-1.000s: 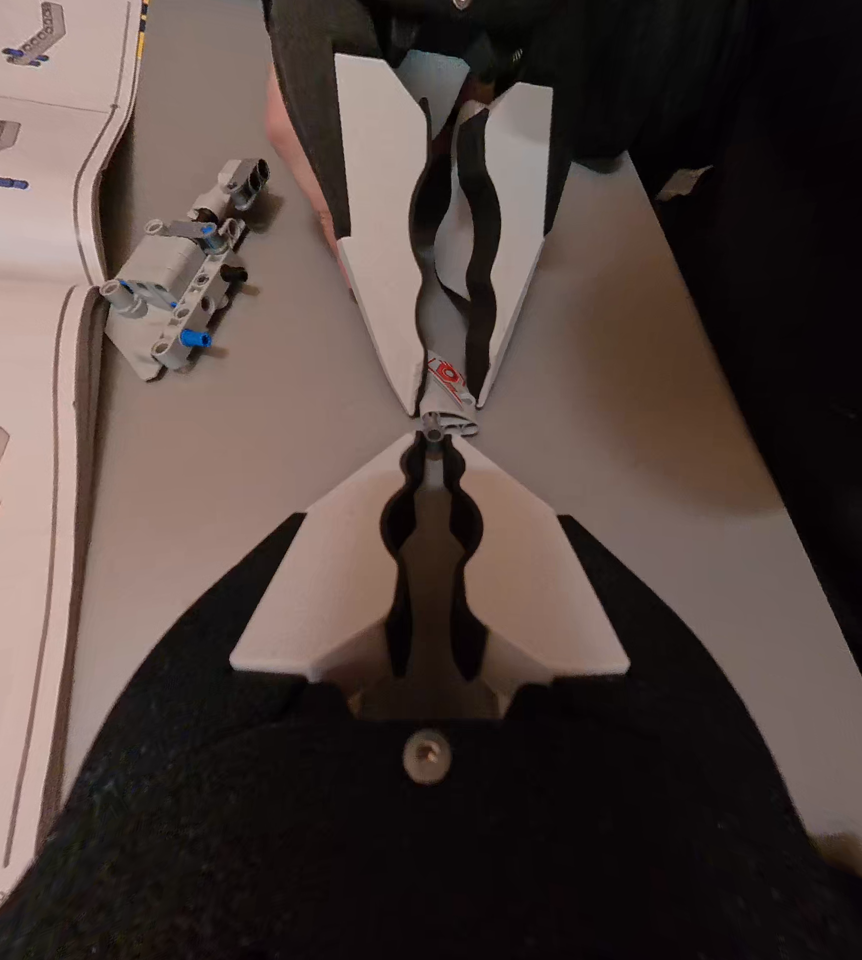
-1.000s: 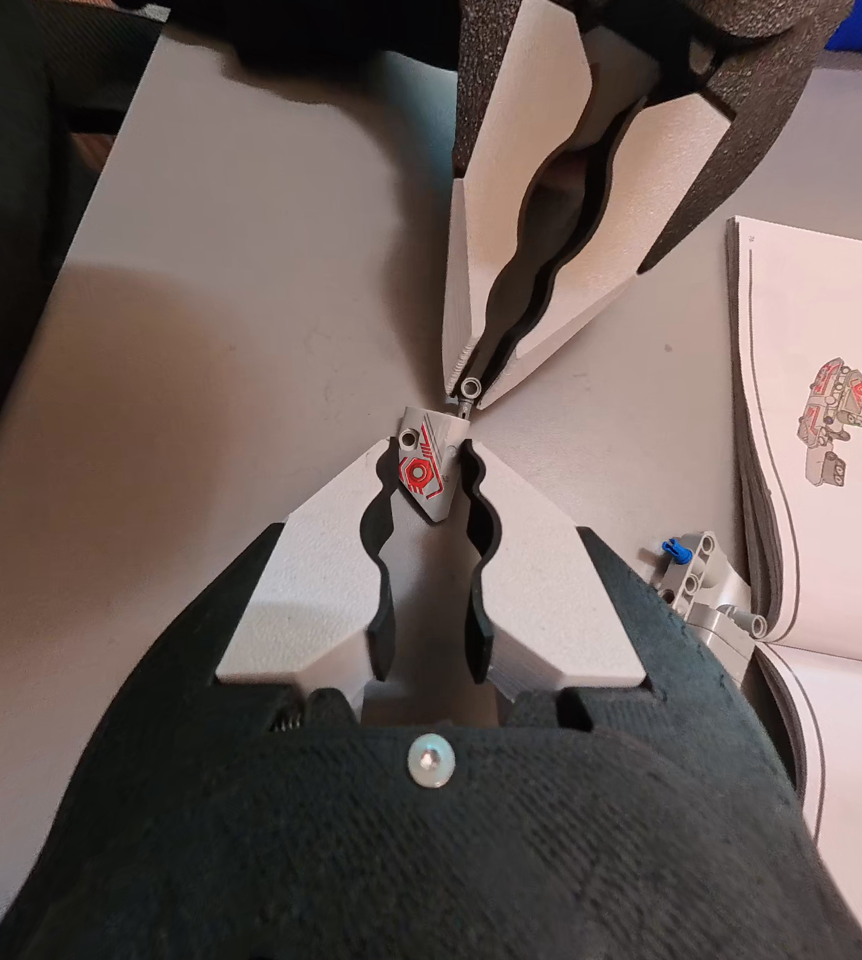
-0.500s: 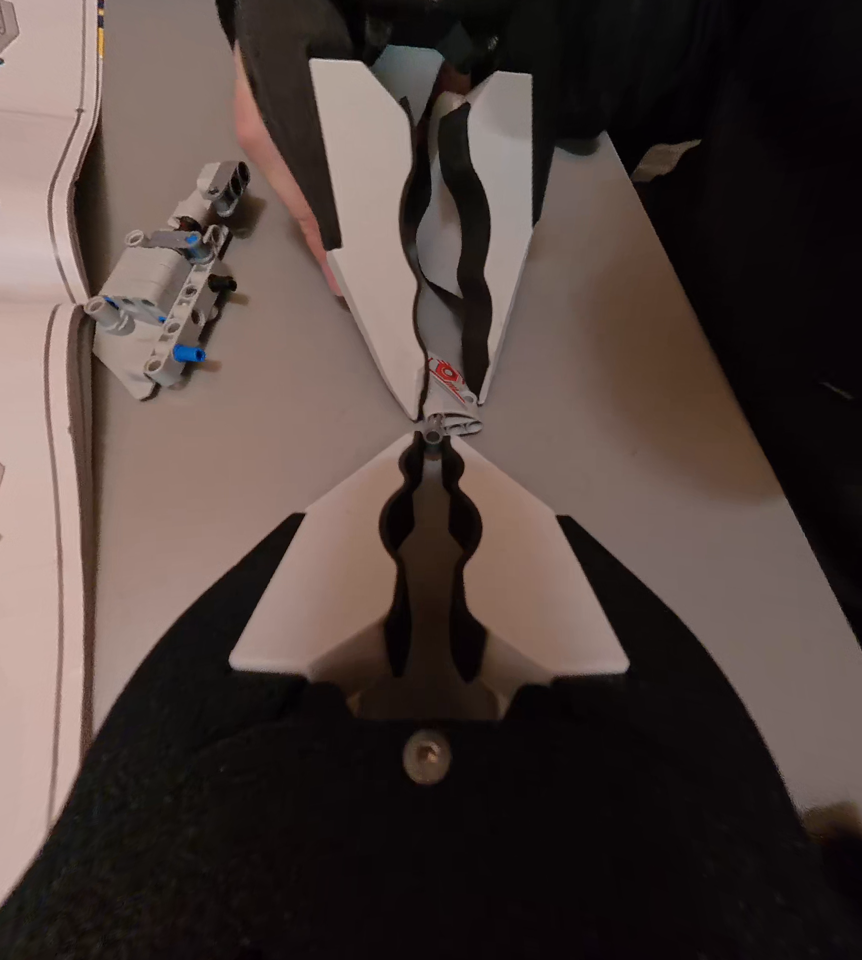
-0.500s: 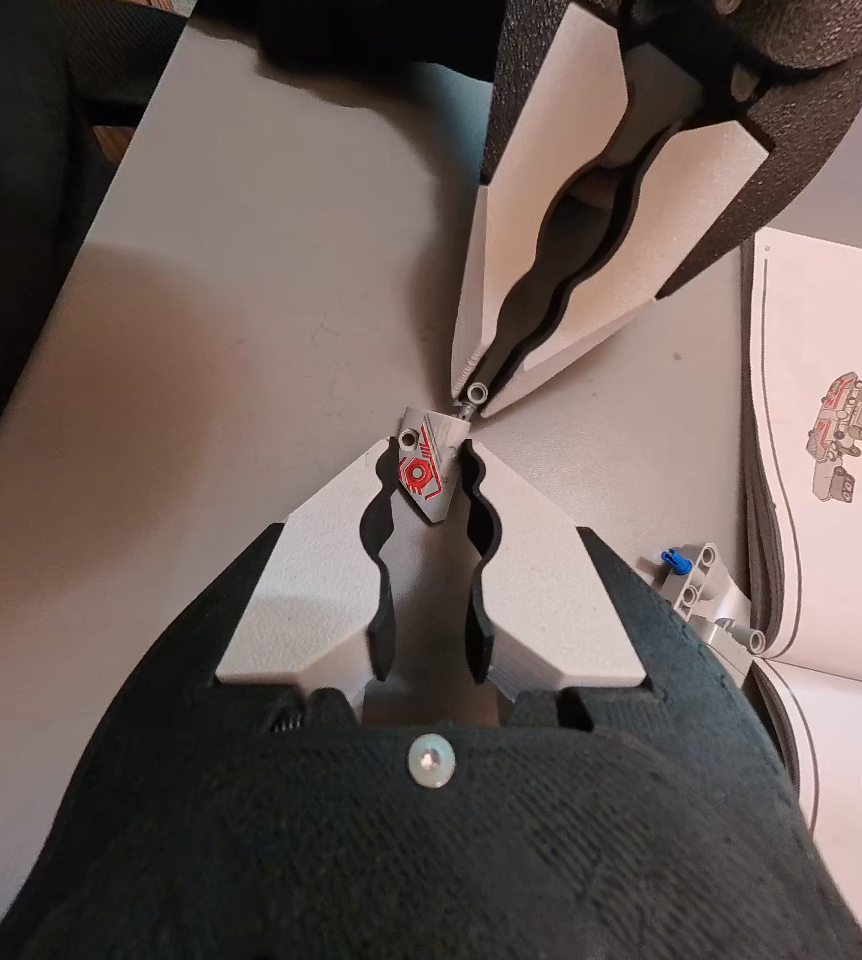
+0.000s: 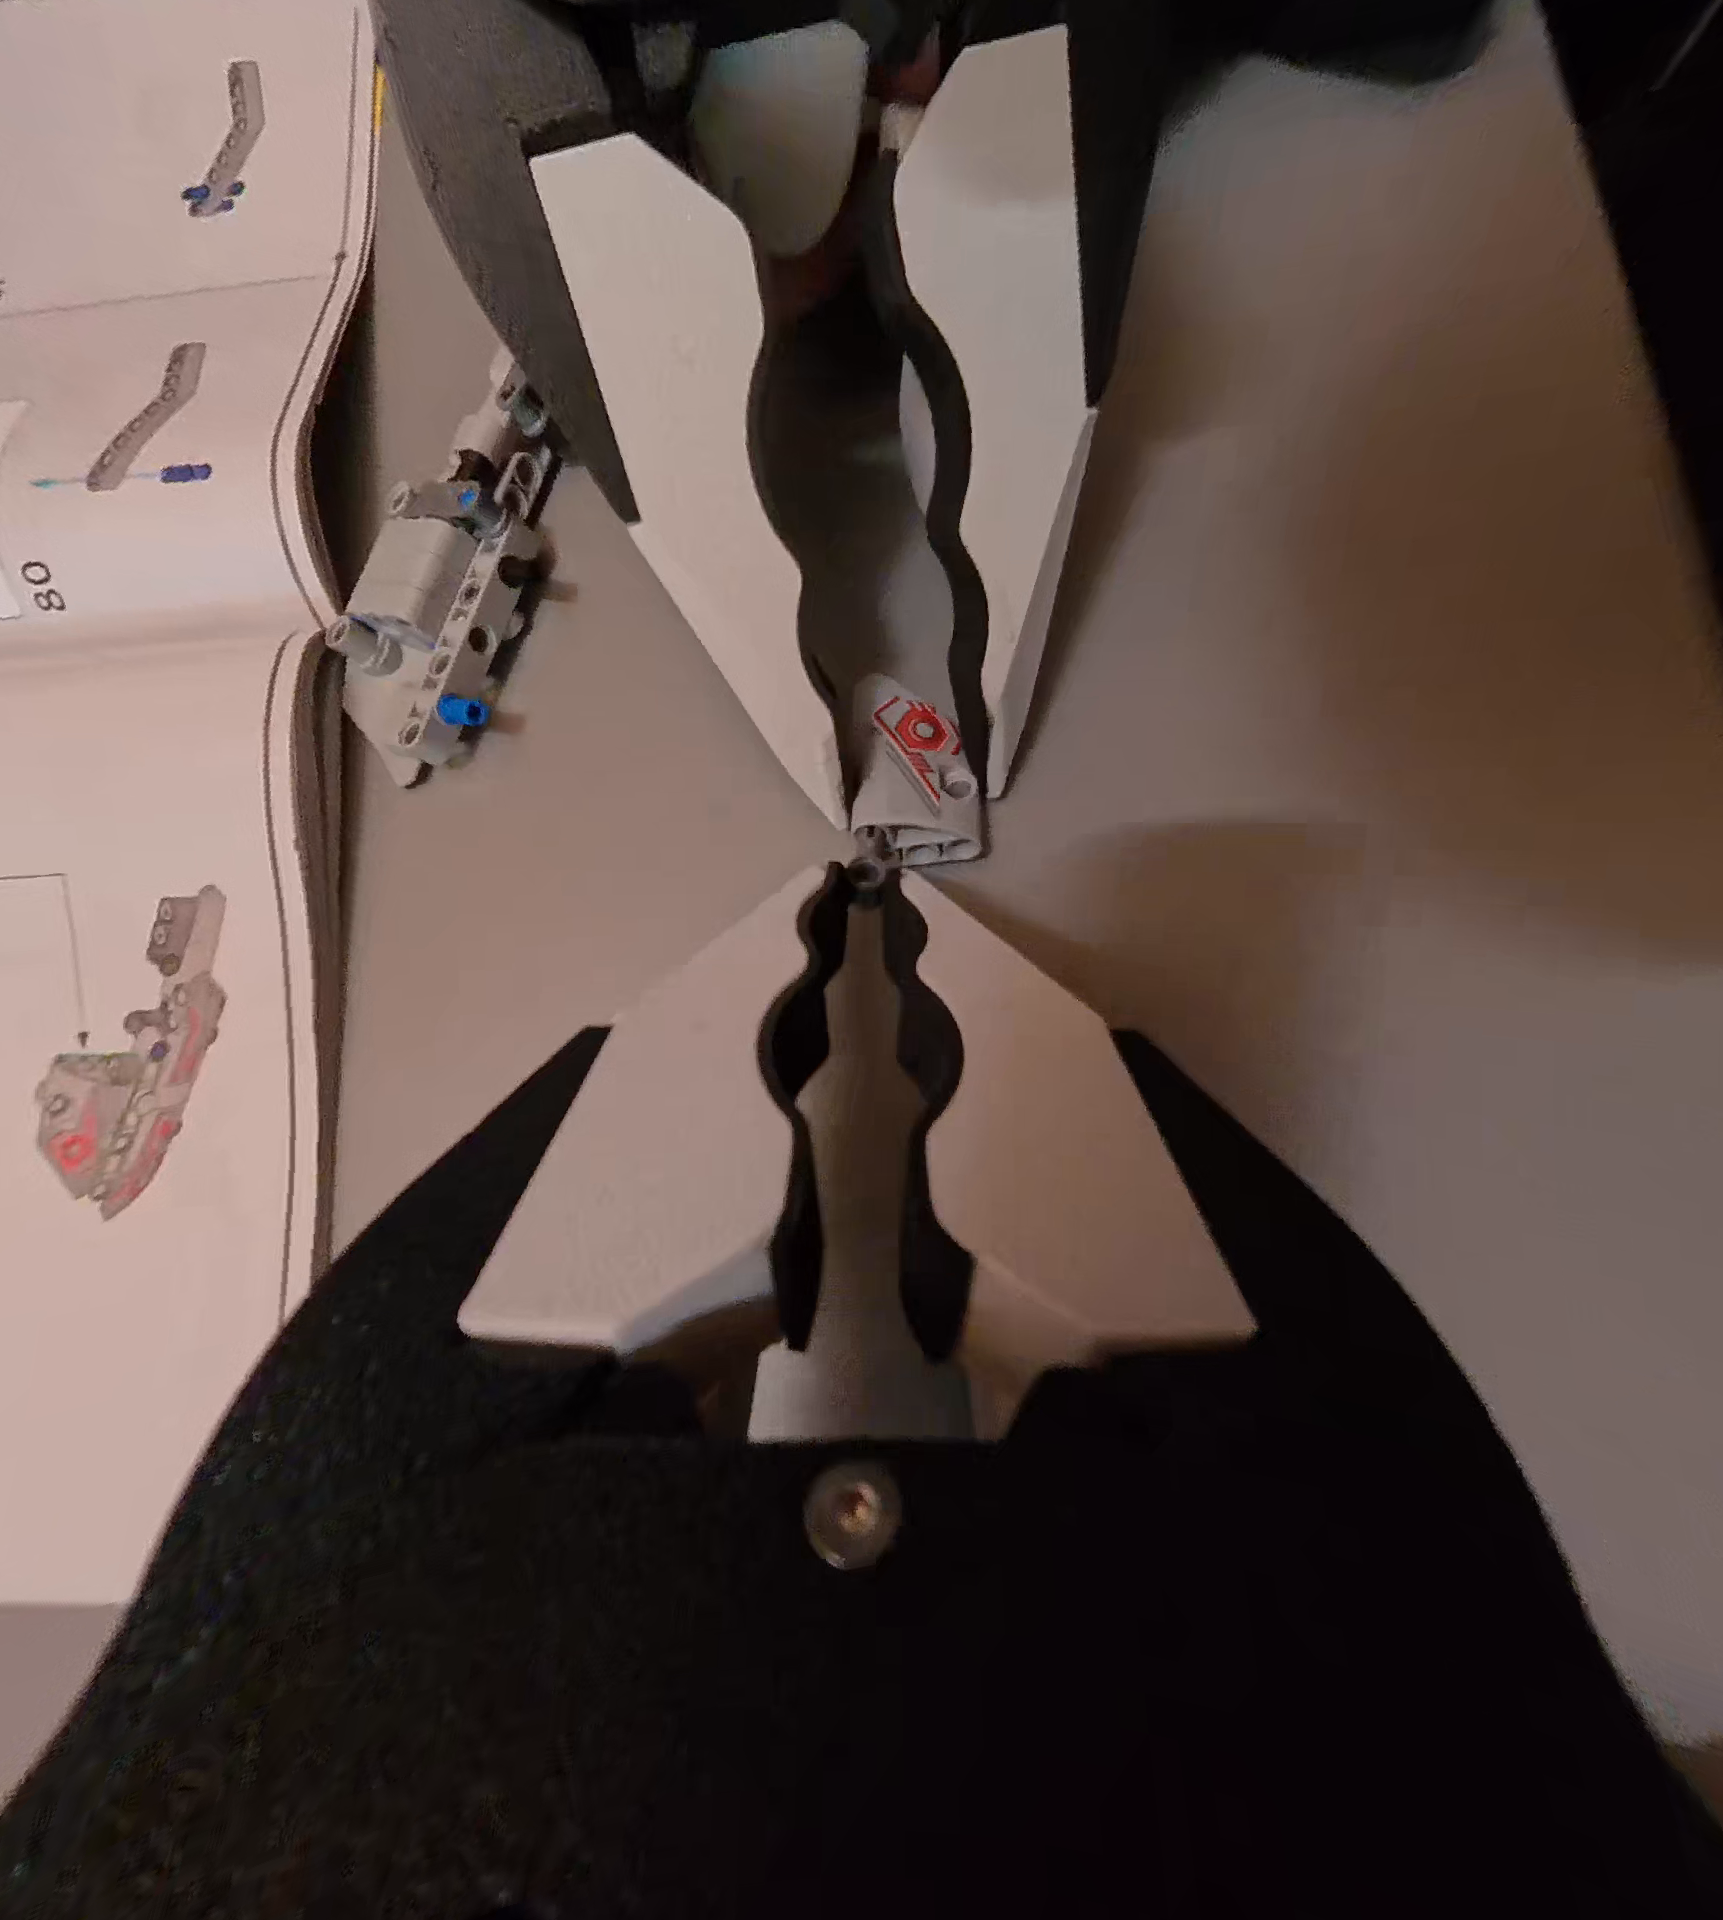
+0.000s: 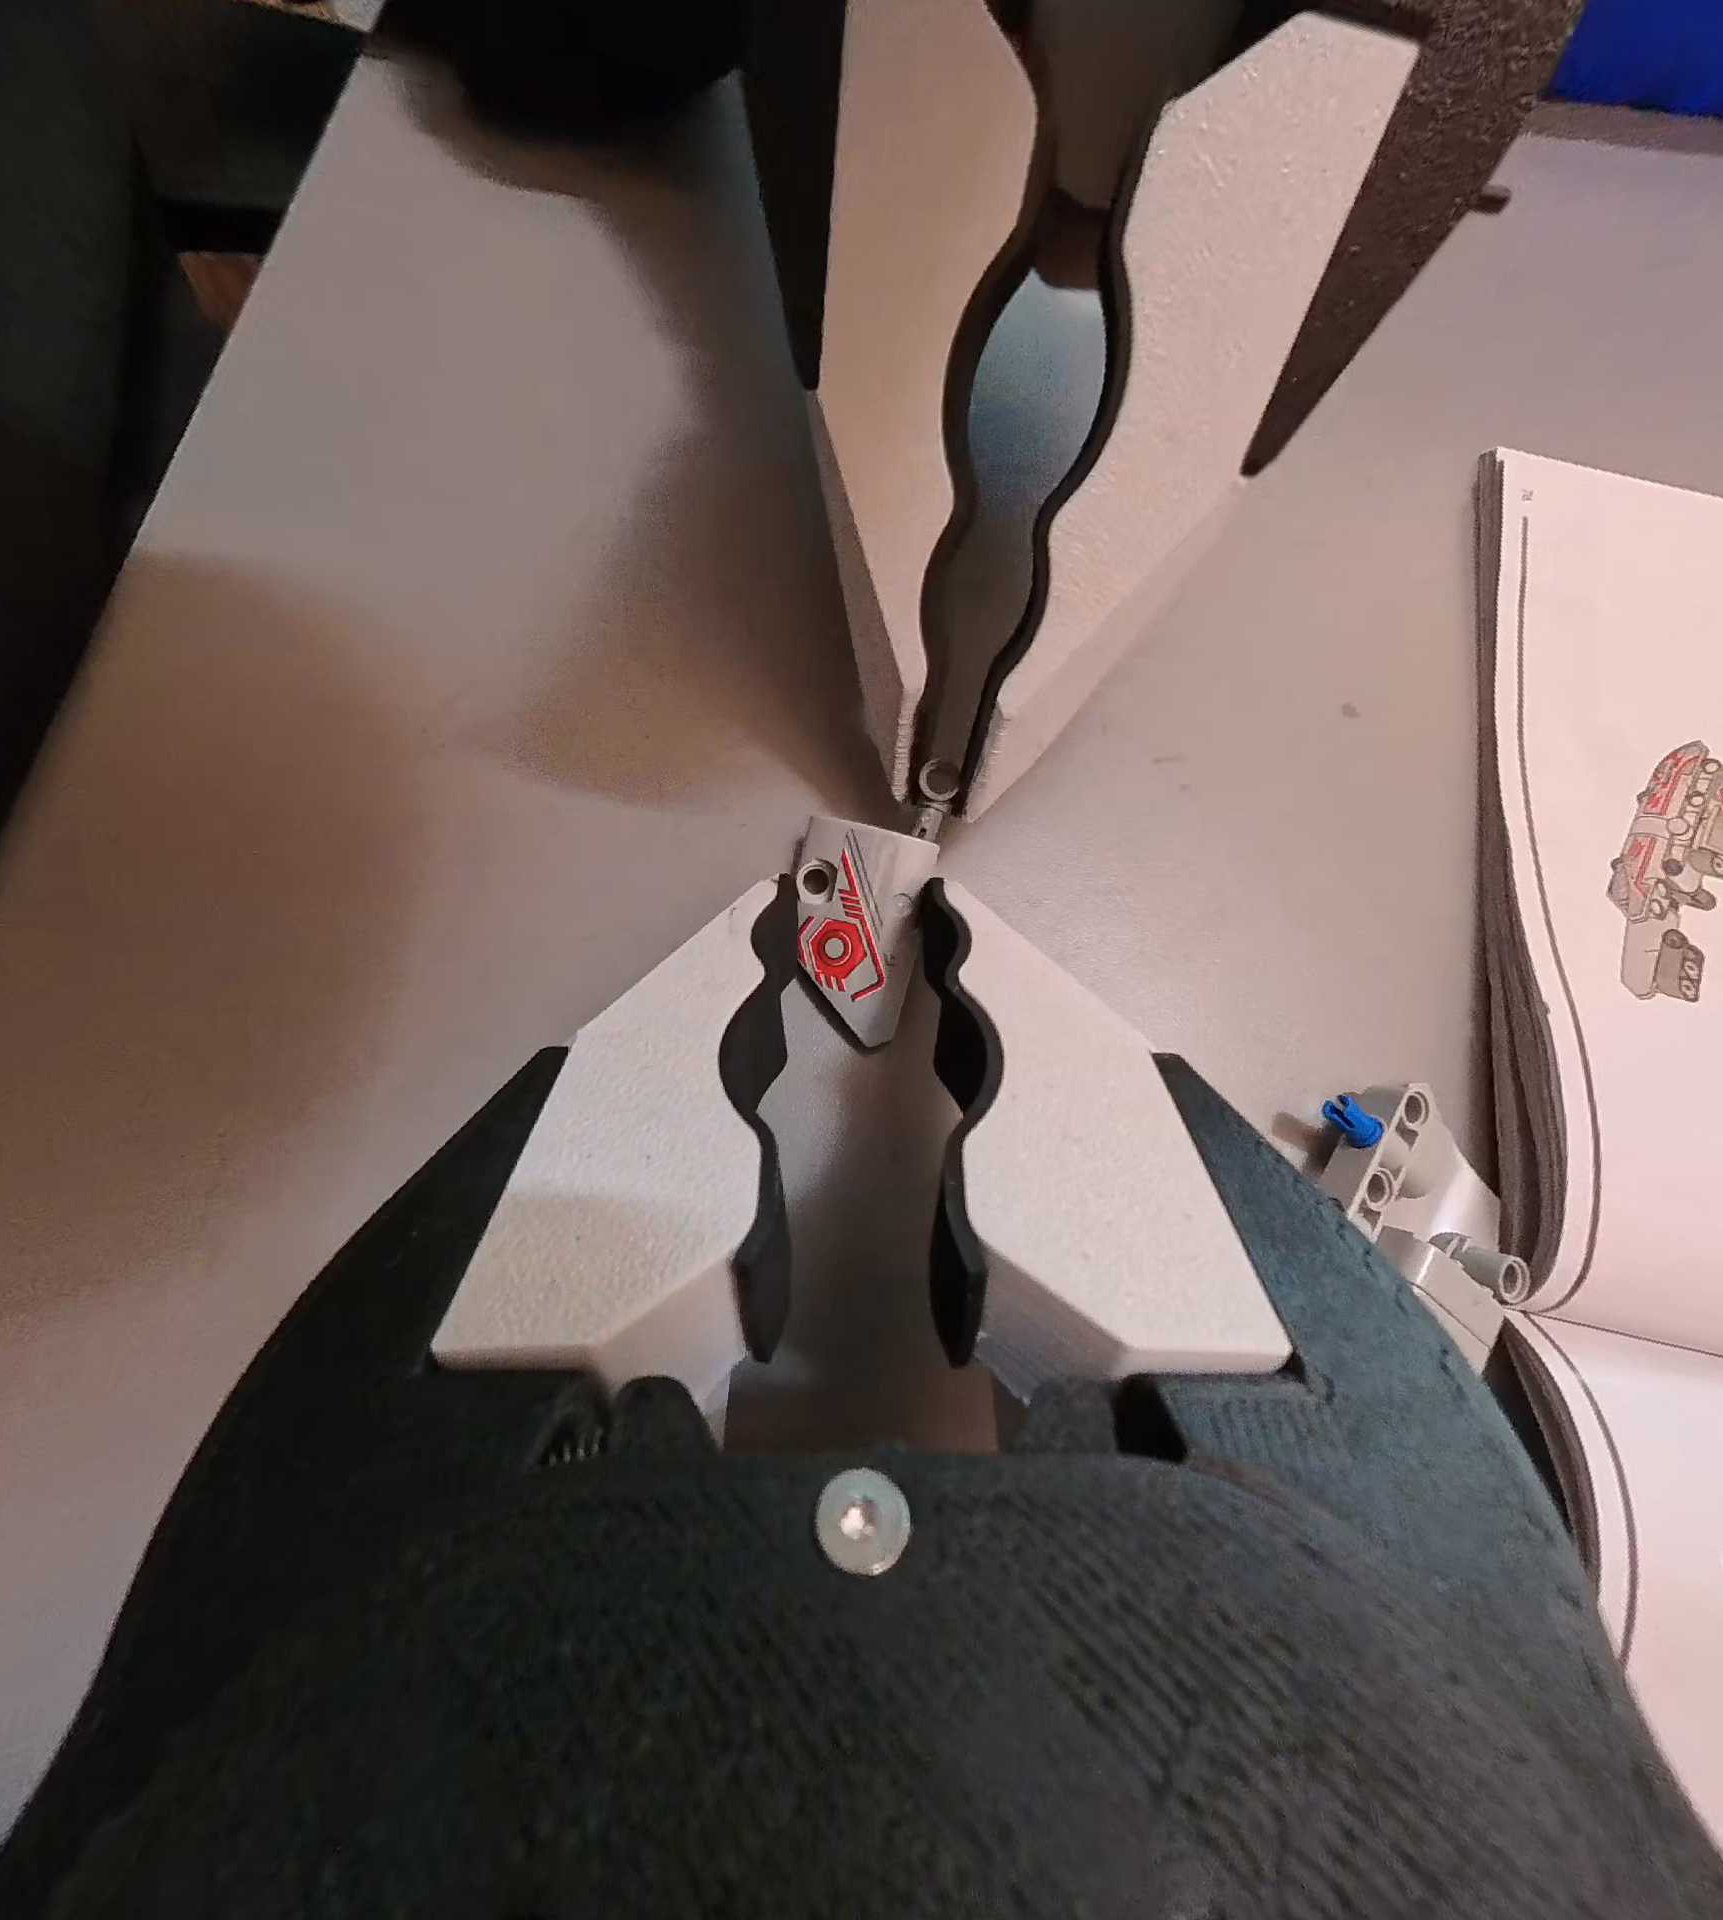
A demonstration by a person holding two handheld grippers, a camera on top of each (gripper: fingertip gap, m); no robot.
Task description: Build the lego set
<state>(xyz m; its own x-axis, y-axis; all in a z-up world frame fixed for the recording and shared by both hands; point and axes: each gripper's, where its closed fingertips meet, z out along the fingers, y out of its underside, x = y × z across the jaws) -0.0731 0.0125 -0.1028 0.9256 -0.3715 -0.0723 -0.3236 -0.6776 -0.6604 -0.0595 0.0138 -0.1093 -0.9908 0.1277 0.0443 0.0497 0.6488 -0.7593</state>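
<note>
My right gripper is shut on a small grey wedge panel with red markings, holding it just above the grey table. My left gripper is shut on a small grey pin. The two grippers face each other tip to tip. The pin touches the panel's wide end. In the left wrist view the panel sits between the right gripper's white fingers. In the right wrist view the left gripper comes down from the top.
A grey sub-assembly with blue pins lies on the table beside an open instruction booklet. Both also show in the right wrist view, the sub-assembly next to the booklet. The table's edge borders dark space. Left and right tips are no more than a few centimetres apart.
Both grippers have stayed shut and tip to tip and shifted together relative to the booklet. The panel now shows more of its printed face in the left wrist view.
</note>
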